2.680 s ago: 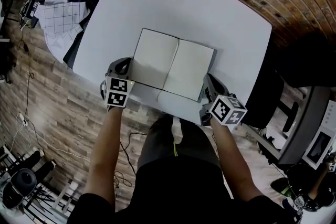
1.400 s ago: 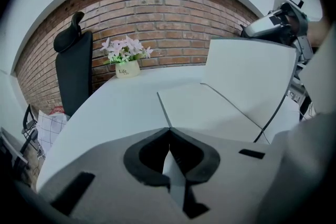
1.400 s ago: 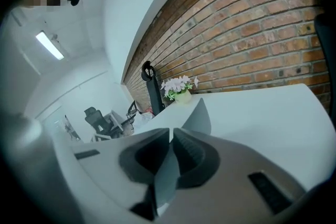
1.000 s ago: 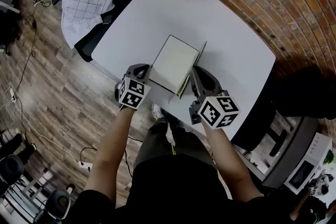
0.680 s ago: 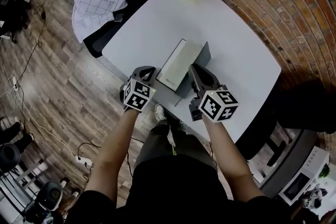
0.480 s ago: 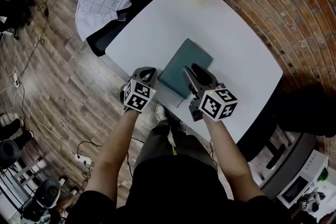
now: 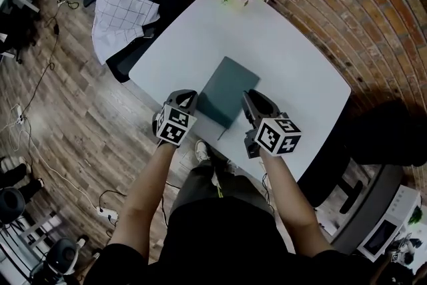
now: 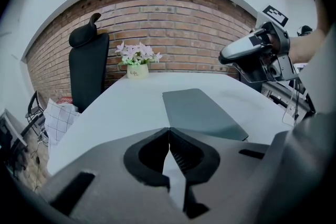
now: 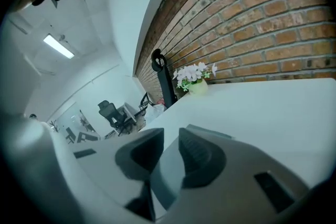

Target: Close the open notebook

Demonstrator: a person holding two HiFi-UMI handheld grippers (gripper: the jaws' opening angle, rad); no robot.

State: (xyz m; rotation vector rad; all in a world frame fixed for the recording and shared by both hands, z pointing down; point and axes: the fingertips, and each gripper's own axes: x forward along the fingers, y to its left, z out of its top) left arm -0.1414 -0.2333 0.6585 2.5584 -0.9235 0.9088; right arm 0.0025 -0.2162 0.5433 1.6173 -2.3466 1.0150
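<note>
Grey left gripper [image 7: 186, 96]: jaws pressed together, empty, at 8 o'clock of notebook [image 7: 227, 91]. Notebook closed, dark green cover up, flat mid table [image 7: 293, 43]. Right gripper [image 7: 248, 99] at its 4 o'clock: jaws parted, closing, nothing between.

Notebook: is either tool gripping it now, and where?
Nothing is held. The notebook lies closed on the table, free of both. The left tool is shut and empty; the right tool's jaws are closing with nothing between them.
</note>
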